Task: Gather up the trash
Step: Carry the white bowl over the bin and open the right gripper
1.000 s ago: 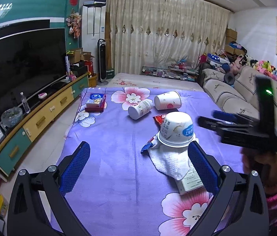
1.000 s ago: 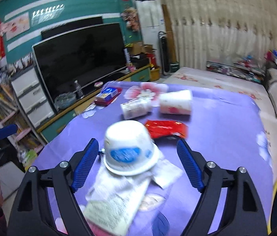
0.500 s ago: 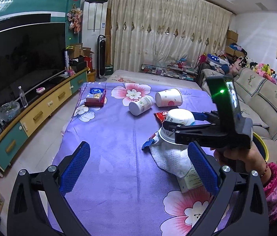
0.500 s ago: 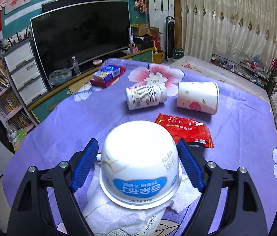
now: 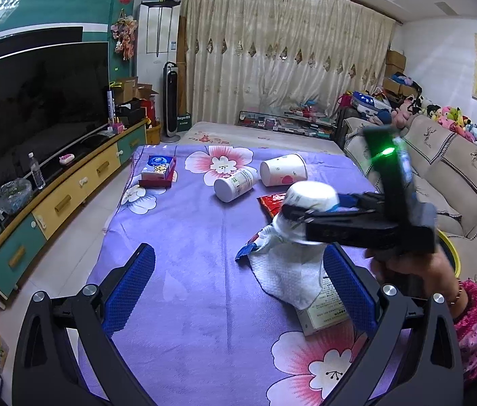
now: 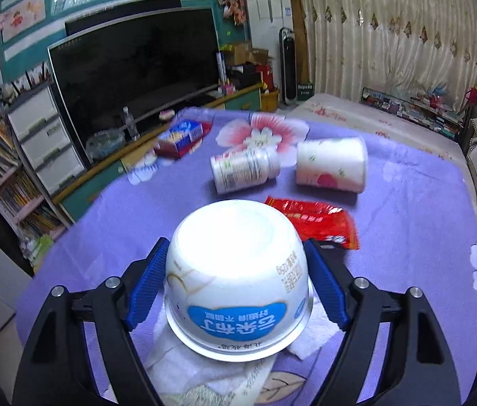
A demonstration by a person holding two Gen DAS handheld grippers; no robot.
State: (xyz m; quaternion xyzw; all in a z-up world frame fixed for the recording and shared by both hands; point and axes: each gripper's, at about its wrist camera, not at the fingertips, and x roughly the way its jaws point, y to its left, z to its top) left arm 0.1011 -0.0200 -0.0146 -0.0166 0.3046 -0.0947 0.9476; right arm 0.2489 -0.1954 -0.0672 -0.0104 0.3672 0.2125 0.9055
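two handheld grippers work over a table draped in a purple floral cloth. the right gripper straddles an upside-down white pudding cup with a blue label; its blue pads stand wide apart on either side of the cup, very near its walls, and whether they actually press on it cannot be told. the cup sits on a crumpled white tissue, which lies over a printed paper carton. a blue wrapper scrap pokes out from the tissue's left edge.

the left gripper hangs above bare cloth nearer the camera, jaws spread wide with nothing between them. from its view, a hand with a pink patterned sleeve holds the right gripper, which shows a green light.

just behind the cup lies a red snack wrapper. farther back, a white pill bottle and a paper cup with red print both lie on their sides, near each other. a blue and red box sits near the far left corner. a large dark television stands to the left, a sofa to the right.
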